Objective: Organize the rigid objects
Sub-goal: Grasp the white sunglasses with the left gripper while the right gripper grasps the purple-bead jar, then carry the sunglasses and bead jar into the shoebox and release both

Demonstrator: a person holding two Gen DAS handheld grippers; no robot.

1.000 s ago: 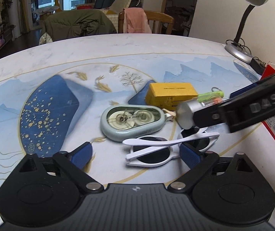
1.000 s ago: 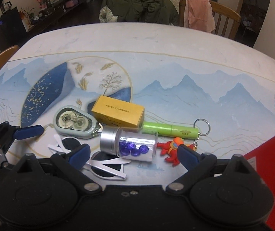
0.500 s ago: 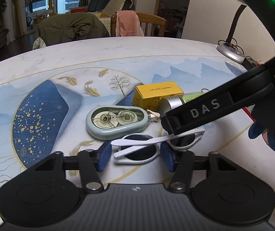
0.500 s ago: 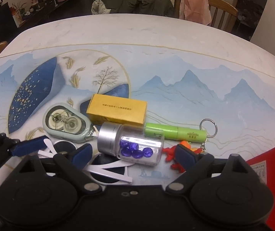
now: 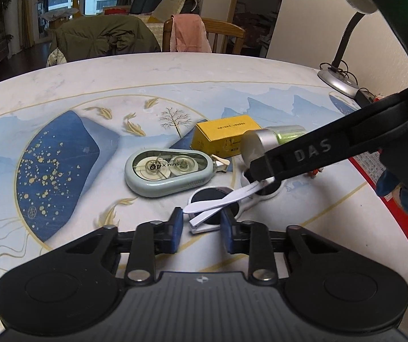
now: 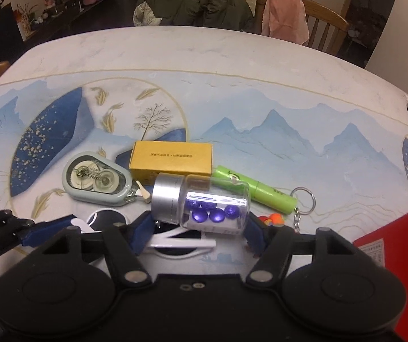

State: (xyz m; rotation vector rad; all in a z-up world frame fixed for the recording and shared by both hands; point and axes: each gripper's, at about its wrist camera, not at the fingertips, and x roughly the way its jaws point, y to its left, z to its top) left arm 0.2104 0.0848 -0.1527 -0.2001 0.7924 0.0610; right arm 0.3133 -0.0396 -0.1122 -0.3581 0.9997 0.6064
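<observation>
1. The job looked barely begun. The small things lay bunched together in the middle of the table, and none looked sorted yet.
2. The left gripper was narrow, with its blue pads on each side of the near end of the sunglasses. It was closed on them or nearly so.
3. The right gripper held the jar by its two ends, lying on its side just over the sunglasses.
4. The tape case, box, green tube and a small orange toy were left to tidy, I think.
5. The jar was clear and round with a shiny metal lid and blue beads inside.
6. The sunglasses were white, hard plastic with dark round lenses.
7. The box was yellow card with square corners. The tape case was smooth and oval.
</observation>
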